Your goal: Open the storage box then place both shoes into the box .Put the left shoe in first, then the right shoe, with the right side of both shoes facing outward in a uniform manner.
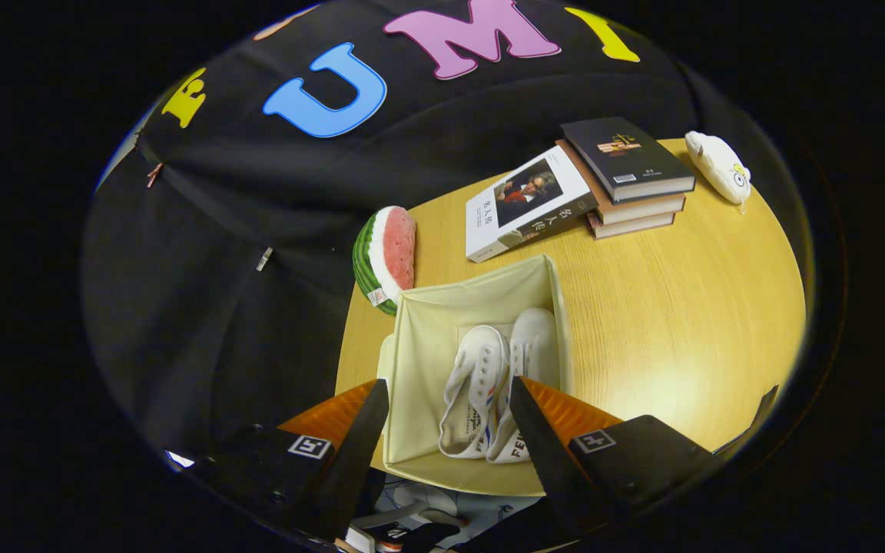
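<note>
We see the gripper (pixel 450 399) spread wide, gripping nothing, its fingers straddling the open storage box (pixel 427 338) on the wooden table (pixel 681 322). The 2 white shoes (pixel 492 384) lie side by side inside it, between the fingers. Watermelon toy (pixel 387 257) at the box's 11 o'clock, books (pixel 604 188) at 1 o'clock, white toy (pixel 719 165) beyond them.

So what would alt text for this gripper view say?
Two white canvas shoes lie side by side inside an open cream fabric storage box on a wooden table, seen between the gripper's open, empty jaws. Beyond sit a watermelon-slice toy and books.
</note>
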The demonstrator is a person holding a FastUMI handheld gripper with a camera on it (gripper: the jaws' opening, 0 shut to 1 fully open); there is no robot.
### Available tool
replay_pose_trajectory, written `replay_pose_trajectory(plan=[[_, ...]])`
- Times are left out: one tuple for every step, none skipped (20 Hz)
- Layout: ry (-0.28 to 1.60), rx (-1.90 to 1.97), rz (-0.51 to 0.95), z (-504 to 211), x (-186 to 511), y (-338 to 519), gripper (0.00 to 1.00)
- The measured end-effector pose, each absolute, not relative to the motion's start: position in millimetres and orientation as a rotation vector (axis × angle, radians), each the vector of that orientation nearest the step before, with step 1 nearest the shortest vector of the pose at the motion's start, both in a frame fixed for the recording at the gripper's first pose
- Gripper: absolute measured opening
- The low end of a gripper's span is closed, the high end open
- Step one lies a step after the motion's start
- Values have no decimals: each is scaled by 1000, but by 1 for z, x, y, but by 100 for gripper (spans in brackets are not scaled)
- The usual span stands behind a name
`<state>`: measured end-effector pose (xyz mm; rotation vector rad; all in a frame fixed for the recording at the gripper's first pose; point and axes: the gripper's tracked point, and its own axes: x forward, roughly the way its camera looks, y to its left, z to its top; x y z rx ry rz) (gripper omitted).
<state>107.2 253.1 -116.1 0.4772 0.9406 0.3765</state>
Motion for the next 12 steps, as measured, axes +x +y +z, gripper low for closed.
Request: replay_pose_trajectory(plan=[[908,450,378,-108,108,249,99],[870,419,378,-100,109,242,99],[838,394,377,-93,108,237,99],[799,373,376,-83,109,230,99],[759,354,371,-73,109,222,99],[721,338,364,-60,102,213,99],[684,323,354,-48,99,204,99],[652,309,340,-38,98,194,99],[625,296,319,-29,96,183,99],[596,284,298,-20,93,170,99],[558,267,271,-11,93,156,99],[517,250,243,-2,92,140,99]])
